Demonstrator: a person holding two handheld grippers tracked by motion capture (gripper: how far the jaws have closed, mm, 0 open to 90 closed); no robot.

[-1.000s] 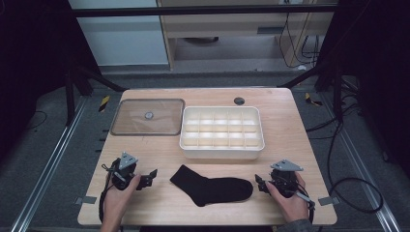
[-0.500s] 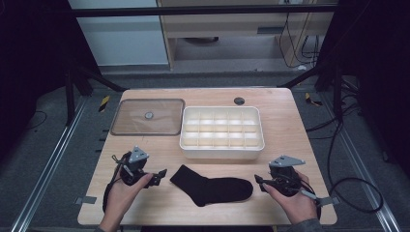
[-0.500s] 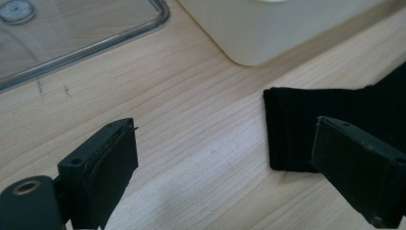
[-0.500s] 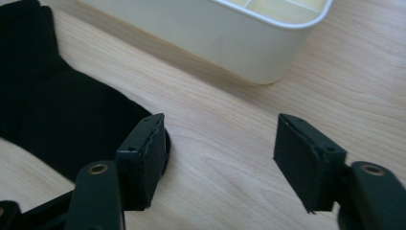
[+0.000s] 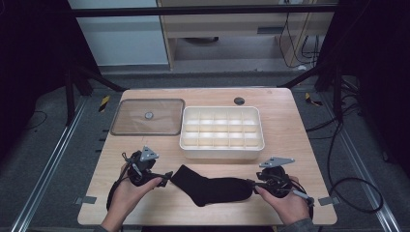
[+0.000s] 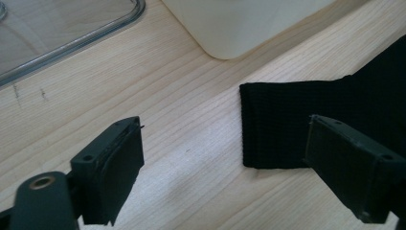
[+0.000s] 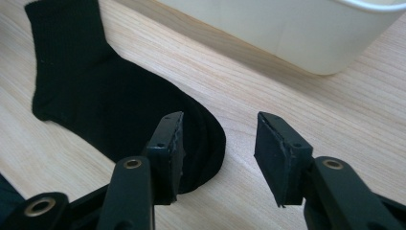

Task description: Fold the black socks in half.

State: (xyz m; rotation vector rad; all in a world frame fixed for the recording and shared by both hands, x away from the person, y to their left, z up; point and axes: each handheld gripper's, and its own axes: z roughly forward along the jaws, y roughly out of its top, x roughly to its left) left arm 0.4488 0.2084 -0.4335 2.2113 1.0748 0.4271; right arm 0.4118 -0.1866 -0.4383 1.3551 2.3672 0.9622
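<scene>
Your sock point(image 5: 212, 188) lies flat low in the middle of the table point(image 5: 285, 121), long side running left to right. Your left claw point(image 5: 167, 177) is spread wide at the cuff end; its jaws have just been closing a little. Your right claw point(image 5: 251, 184) is half spread at the toe, jaws just closing, not pinching yet. Above, the white box point(image 5: 221, 151) looks empty. The clear lid point(image 5: 148, 116) lies left of it.

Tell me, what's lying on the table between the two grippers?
A black sock lies flat between the left gripper and right gripper, seen in the high view.
</scene>
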